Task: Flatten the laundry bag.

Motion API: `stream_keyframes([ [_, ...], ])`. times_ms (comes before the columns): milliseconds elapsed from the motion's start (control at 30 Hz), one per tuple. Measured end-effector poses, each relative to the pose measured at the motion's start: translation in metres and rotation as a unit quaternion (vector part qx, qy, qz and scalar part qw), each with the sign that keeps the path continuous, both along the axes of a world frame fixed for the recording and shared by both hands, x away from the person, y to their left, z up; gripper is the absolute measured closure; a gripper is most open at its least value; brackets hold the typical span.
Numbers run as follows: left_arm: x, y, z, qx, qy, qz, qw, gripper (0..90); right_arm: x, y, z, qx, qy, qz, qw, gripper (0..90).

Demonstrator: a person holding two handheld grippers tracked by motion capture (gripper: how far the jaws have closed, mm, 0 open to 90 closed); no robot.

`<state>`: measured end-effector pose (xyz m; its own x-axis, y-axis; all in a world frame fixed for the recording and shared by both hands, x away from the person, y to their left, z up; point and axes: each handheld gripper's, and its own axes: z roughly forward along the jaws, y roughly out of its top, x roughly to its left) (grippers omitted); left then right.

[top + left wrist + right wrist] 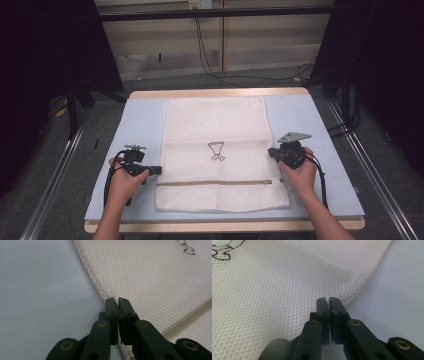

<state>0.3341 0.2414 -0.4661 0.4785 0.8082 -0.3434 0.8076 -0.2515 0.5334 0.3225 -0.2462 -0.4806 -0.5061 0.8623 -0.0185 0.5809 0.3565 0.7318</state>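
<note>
Mesh bag (220,130) flat on counter (140,125); left gripper (117,300) and right gripper (328,299) at opposite side edges, jaws pressed together, seemingly pinching mesh to lift evenly.

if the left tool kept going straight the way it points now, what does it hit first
Most likely the white mesh bag: the left tool, jaws shut, points at the bag's side edge, with only a sliver of blue table cover possibly between; depth is unclear.

Each hand-held gripper (159,170) (271,151) is black, with brass-ringed pivots (cables trail); forearms bare.
</note>
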Motion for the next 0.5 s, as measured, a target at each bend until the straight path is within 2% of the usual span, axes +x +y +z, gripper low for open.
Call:
stream_keyframes([
  [167,-0.0004,0.0025,0.0013,0.001,0.006,-0.002,1.0,87.1,0.001,0.0016,0.0001,0.003,0.004,0.001,1.0,86.7],
  [233,-0.0013,0.0028,0.0015,0.004,0.001,0.003,1.0,87.1,0.0003,0.0022,0.0006,0.009,0.009,-0.001,0.9999,86.7],
  [400,-0.003,0.007,0.0031,0.0,0.006,0.001,1.0,87.1,-0.0003,0.0041,0.0009,0.009,0.006,0.007,0.9999,86.7],
  [500,-0.0048,0.0085,0.0046,0.005,-0.001,0.01,0.9999,87.1,0.0009,0.0058,0.0009,0.015,0.008,0.008,0.9998,86.7],
])
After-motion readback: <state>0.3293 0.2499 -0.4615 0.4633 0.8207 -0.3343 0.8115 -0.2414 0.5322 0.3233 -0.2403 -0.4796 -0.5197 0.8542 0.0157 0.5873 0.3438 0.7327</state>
